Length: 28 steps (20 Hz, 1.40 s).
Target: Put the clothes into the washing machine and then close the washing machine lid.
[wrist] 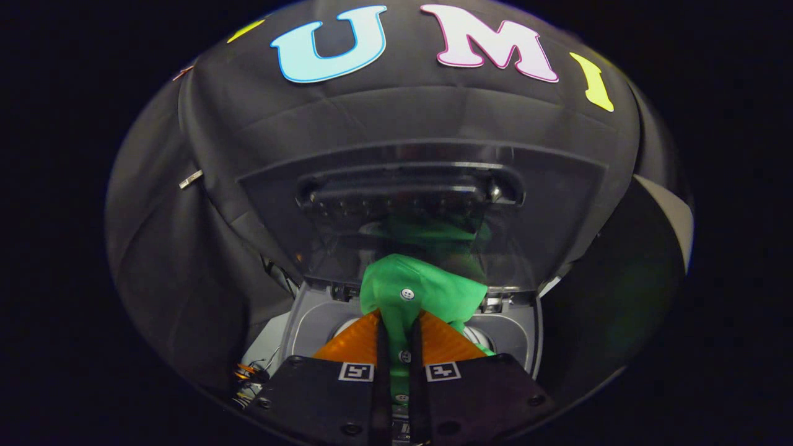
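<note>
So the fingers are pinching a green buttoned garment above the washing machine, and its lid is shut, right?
Not quite: the washing machine's dark see-through lid stands open, raised behind the tub. The rest holds: in the gripper view the fingers pinch the green buttoned garment above the machine.

Garment (pixel 421 291) sits clamped between the fingers (pixel 383 347) of the gripper (pixel 398 337), bunched just ahead of them, above the washing machine (pixel 310 316) opening. The raised lid (pixel 421 210) stands upright behind the garment, at the machine's rear edge. Booth wall behind the lid.
</note>
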Each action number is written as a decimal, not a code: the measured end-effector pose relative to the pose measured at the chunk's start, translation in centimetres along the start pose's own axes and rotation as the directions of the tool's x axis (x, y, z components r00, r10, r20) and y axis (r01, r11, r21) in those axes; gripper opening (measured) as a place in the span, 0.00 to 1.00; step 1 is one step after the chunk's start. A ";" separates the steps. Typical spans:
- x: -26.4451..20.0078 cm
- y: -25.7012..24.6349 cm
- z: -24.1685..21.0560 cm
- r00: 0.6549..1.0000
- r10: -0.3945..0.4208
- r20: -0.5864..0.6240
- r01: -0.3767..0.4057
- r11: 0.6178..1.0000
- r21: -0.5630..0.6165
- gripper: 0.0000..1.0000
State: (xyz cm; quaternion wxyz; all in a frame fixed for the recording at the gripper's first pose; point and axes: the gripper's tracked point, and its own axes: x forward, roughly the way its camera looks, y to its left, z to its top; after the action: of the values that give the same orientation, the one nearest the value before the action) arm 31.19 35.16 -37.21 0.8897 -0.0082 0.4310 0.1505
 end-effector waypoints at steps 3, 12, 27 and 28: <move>1.9 0.5 -1.7 1.000 0.001 0.005 -0.001 1.000 -0.022 0.16; 4.1 1.1 -7.2 0.998 0.001 -0.056 -0.003 1.000 -0.026 0.16; 4.5 -1.0 -10.0 0.999 -0.025 -0.035 0.025 1.000 0.012 0.99; 4.2 -1.2 -9.7 0.999 -0.028 -0.021 0.028 1.000 -0.008 0.99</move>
State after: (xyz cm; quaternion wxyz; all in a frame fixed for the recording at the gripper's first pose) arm 26.56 33.76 -46.66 0.8872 -0.0193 0.4395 0.1394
